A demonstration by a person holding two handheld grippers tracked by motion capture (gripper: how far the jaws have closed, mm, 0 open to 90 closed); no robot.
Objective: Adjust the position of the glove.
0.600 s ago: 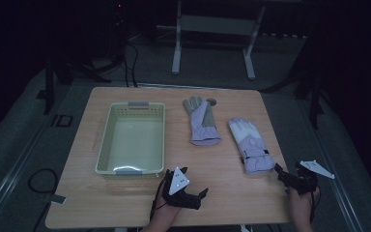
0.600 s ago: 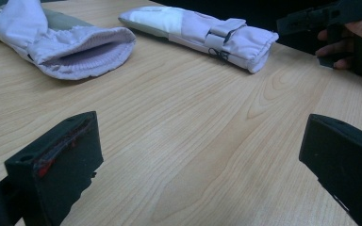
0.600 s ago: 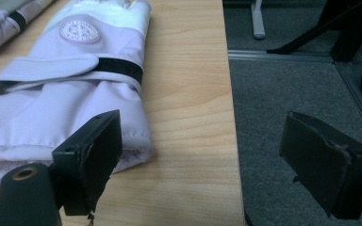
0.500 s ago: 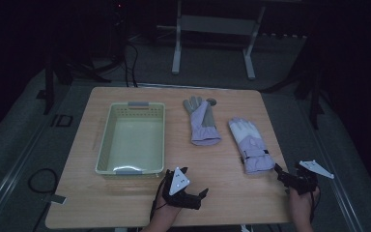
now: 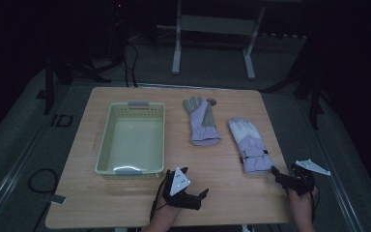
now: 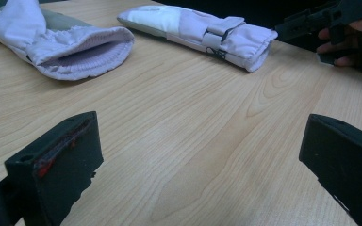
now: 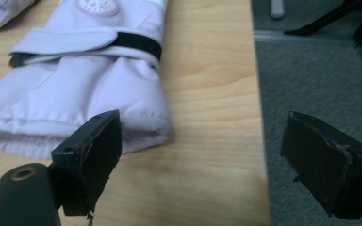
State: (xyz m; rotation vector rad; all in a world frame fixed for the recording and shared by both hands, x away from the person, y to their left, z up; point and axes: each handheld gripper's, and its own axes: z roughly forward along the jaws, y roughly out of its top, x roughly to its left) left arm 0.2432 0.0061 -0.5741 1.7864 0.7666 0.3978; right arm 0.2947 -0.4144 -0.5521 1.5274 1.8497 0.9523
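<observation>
Two lilac gloves lie on the wooden table (image 5: 125,203). The left glove (image 5: 203,123) has a grey palm side and its open cuff faces me (image 6: 61,52). The right glove (image 5: 249,145) lies with a black strap across its wrist (image 7: 85,80). My right gripper (image 5: 275,174) stands open just short of that glove's cuff, with nothing between its jaws (image 7: 202,150); one jaw hangs over the floor past the table's right edge. My left gripper (image 5: 204,194) is open low over bare wood at the front (image 6: 198,155), pointing toward both gloves.
A pale green basket (image 5: 105,145) stands empty on the left half of the table. Grey floor (image 7: 320,70) lies beyond the table's right edge. A metal stand (image 5: 212,43) is behind the table. The other hand and its gripper (image 6: 311,21) sit at the left gripper view's upper right.
</observation>
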